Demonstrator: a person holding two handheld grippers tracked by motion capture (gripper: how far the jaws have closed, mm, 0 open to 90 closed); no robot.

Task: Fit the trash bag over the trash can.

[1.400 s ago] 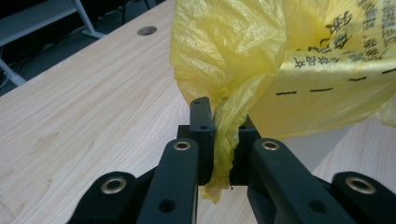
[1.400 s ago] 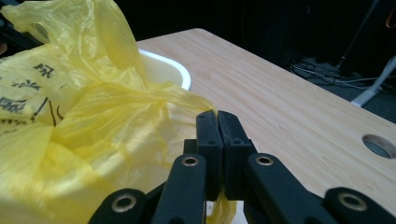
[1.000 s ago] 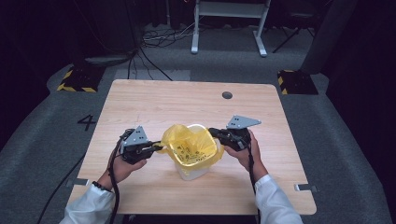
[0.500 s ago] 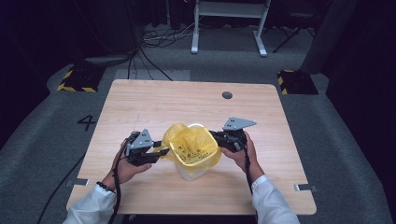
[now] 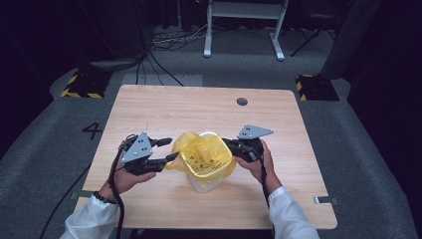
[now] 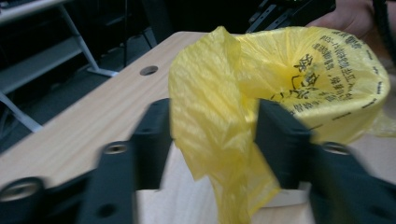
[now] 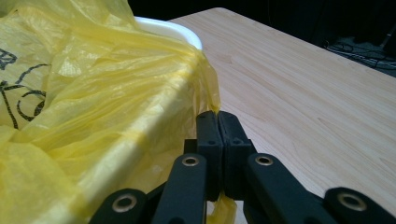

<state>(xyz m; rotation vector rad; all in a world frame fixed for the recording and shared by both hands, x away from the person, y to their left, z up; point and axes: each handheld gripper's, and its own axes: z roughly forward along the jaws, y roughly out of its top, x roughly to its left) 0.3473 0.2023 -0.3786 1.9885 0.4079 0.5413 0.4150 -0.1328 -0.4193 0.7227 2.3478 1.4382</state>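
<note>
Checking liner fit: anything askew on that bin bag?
Yes. The yellow bag is folded over the white bin rim only near the right gripper; by the left gripper a loose flap stands bunched, not pulled down.

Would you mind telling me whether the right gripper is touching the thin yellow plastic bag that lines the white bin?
Touching. In the right gripper view, the right gripper has its jaws shut flat together on the edge of the yellow plastic bag, beside the white bin.

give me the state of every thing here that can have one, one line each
yellow bag: mouth open, lining the bin, right edge folded over the rim, left edge standing loose
white bin: upright on the table, lined
left gripper: jaws just opened, loose bag edge between them, not pinched
right gripper: shut on the bag's edge
table: bare wood
</note>
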